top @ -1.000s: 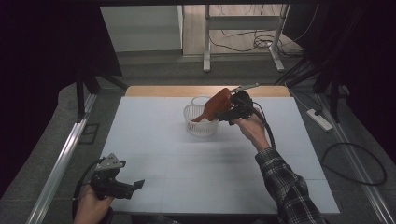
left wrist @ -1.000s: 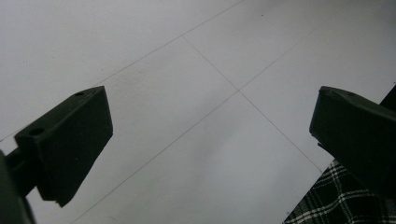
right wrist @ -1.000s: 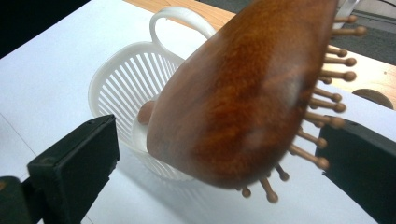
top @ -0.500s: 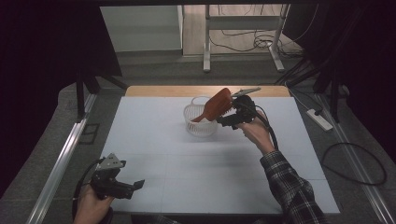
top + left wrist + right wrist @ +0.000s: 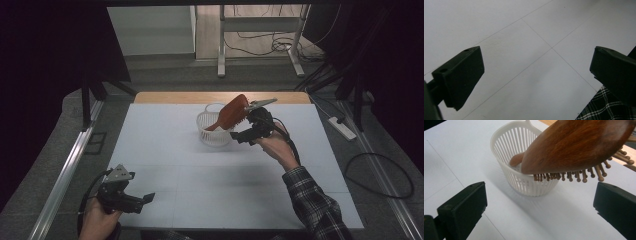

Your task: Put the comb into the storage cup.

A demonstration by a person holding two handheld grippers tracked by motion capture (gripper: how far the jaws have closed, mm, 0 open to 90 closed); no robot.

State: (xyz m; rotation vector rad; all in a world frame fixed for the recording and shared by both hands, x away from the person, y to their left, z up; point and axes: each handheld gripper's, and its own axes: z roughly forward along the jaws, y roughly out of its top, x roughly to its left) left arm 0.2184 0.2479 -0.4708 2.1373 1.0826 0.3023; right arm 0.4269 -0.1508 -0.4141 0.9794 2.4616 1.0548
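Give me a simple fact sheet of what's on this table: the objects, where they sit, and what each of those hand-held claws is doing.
Surface: white table
Container: white slotted basket, upright, toward the far side of the table
Item: wooden hairbrush, handle end down inside the basket, head leaning over the rim, bristles facing down
Right gripper: jaws wide open, just beside the basket, gripping nothing
Left gripper: jaws open, near the front left edge, holding nothing
Person: plaid sleeve on the right arm

No readable text, labels, brands, numbers or signs on anything here.
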